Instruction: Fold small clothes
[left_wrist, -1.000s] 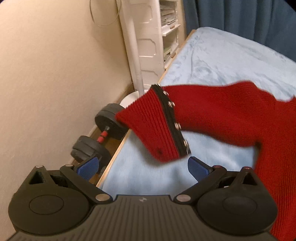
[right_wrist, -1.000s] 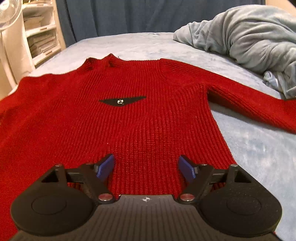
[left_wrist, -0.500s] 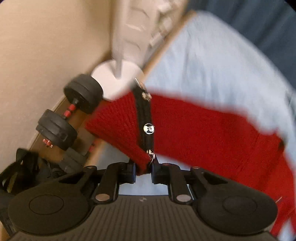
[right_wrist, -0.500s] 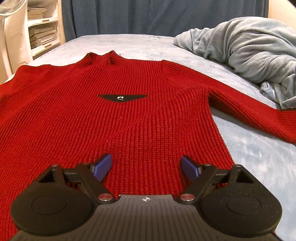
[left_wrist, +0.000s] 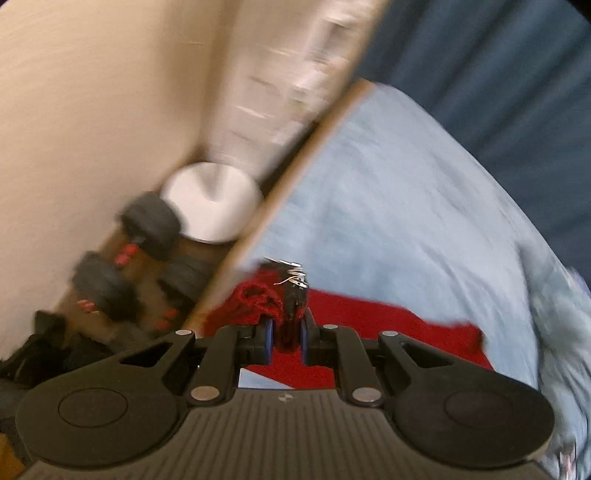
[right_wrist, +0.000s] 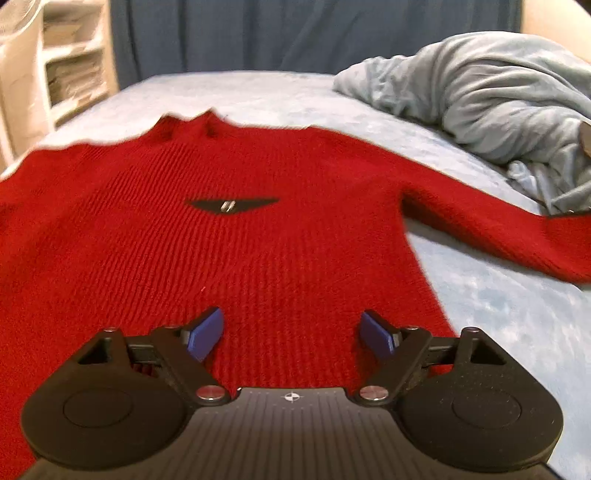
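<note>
A red knit sweater (right_wrist: 258, 236) lies flat on the light blue bed, neck away from me, with a black patch (right_wrist: 231, 204) on the chest. Its right sleeve (right_wrist: 509, 229) stretches toward the right. My right gripper (right_wrist: 291, 332) is open and empty, hovering over the sweater's lower body. My left gripper (left_wrist: 287, 334) is shut on the cuff of the left sleeve (left_wrist: 291, 295), at the black trim with metal studs, and holds it raised near the bed's left edge. The sleeve (left_wrist: 388, 314) trails to the right over the bed. The left wrist view is blurred.
A crumpled grey-blue blanket (right_wrist: 491, 96) lies at the bed's far right. Left of the bed's wooden edge (left_wrist: 280, 192), on the floor, are black dumbbells (left_wrist: 125, 254) and a white fan base (left_wrist: 212, 201). White shelves (right_wrist: 55, 74) and a dark blue curtain (right_wrist: 295, 33) stand behind.
My left gripper closed on the sleeve cuff and lifted it, swinging so the view tilted. My right gripper stayed open and shifted slightly over the sweater.
</note>
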